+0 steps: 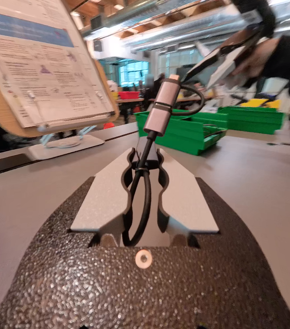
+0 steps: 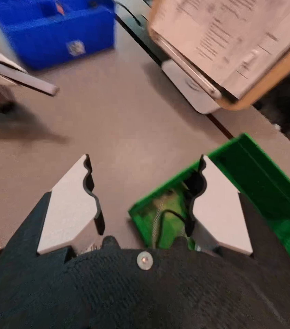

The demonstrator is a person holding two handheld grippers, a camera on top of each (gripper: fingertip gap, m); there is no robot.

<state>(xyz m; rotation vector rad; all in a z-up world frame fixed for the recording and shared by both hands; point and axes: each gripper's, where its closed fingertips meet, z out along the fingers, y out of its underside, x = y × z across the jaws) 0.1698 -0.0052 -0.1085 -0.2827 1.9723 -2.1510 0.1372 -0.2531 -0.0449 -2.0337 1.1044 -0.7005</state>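
Observation:
My left gripper (image 1: 145,151) is shut on the grey metal plug (image 1: 146,150) of a short black cable (image 1: 143,201). The cable loops back between the fingers. Its other end, a grey two-part adapter (image 1: 160,108), stands up tilted above the fingertips. My right gripper (image 2: 144,157) is open and empty above the table. It also shows in the left wrist view (image 1: 198,81), in the air just right of the adapter's top and apart from it. A finger of the left gripper (image 2: 33,83) shows at the left of the right wrist view.
A green bin (image 1: 176,131) (image 2: 258,181) holding cables sits on the grey table (image 1: 229,169) (image 2: 122,115), with a second green bin (image 1: 251,119) behind it. A wooden document stand (image 1: 33,71) (image 2: 229,44) stands at the table's edge. A blue bin (image 2: 56,30) sits beyond.

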